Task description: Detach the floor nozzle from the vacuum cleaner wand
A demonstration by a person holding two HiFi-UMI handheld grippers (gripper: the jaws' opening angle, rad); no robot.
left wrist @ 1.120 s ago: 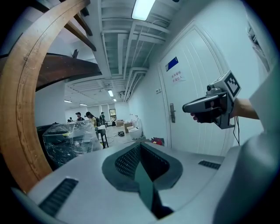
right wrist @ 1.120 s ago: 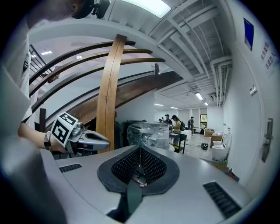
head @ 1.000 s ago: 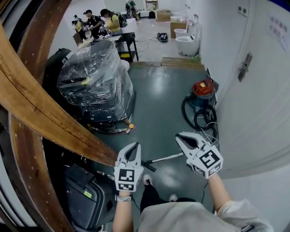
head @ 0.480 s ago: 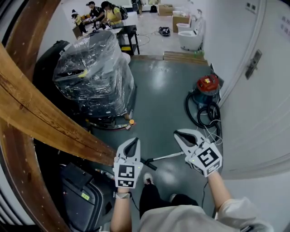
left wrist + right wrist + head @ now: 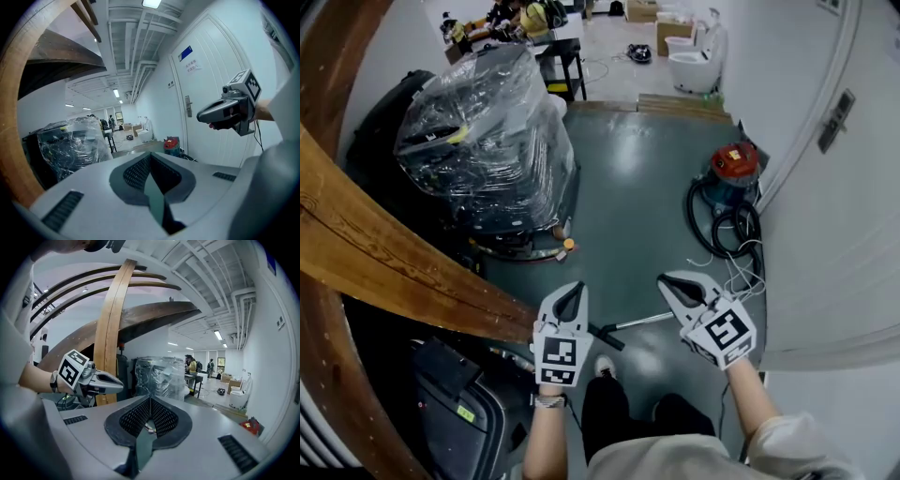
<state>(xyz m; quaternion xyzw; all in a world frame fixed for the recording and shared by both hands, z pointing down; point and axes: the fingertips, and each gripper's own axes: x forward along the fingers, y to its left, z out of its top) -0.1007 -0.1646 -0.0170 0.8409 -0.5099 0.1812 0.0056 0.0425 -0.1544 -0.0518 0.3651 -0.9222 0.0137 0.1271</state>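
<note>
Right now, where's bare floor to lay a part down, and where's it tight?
Free: the green floor between the plastic-wrapped machine and the red vacuum canister, up to the wooden planks. Tight: the hose coils near the canister along the door, and the patch by the shoes where the wand lies. Dark equipment fills the left.

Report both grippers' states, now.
Left gripper: shut, holding nothing.
Right gripper: shut, holding nothing.
</note>
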